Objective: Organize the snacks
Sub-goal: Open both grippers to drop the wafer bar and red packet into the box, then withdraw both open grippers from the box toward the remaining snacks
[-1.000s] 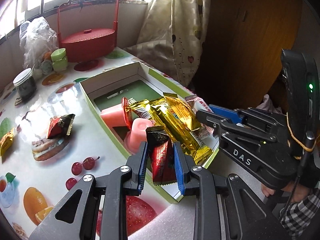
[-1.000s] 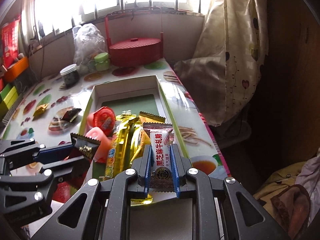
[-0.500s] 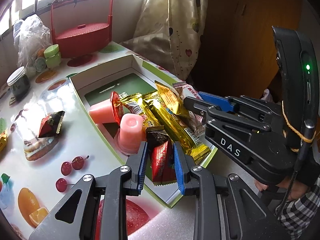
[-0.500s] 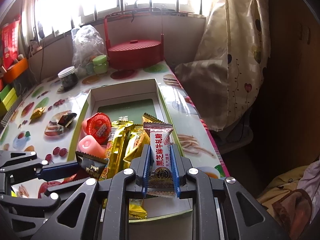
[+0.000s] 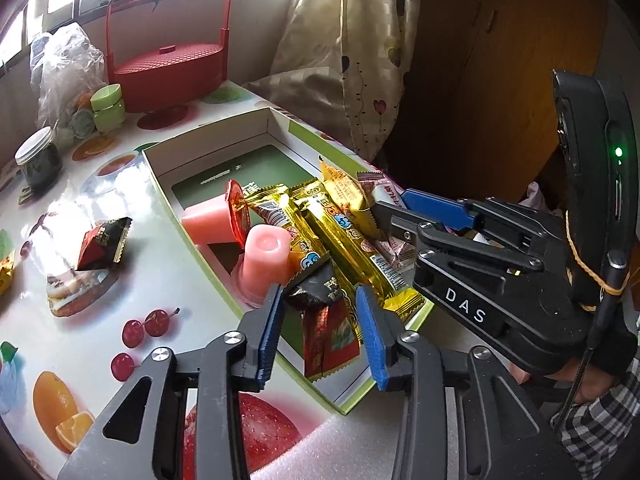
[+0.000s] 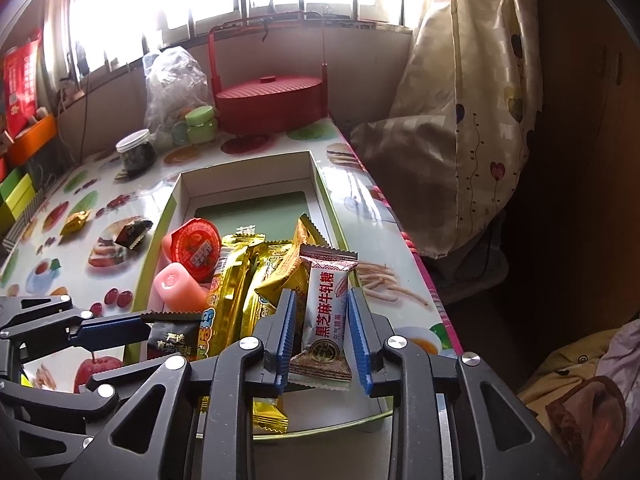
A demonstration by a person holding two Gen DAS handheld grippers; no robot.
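The left gripper and right gripper, jaws just parted, flank a red-black packet and white nougat bar lying released over the box; both light, crinkly, slippery, best pinched mid-body.

Snacks piled in box; one packet on table left; basket behind.

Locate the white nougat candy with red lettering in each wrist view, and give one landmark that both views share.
Left wrist: the white nougat candy lies mid-right in the box, mostly hidden behind the right gripper.
Right wrist: low centre, the candy stands between the right gripper's parted blue fingers, in front of the gold bars.
Shared landmark: red lidded basket by the window.
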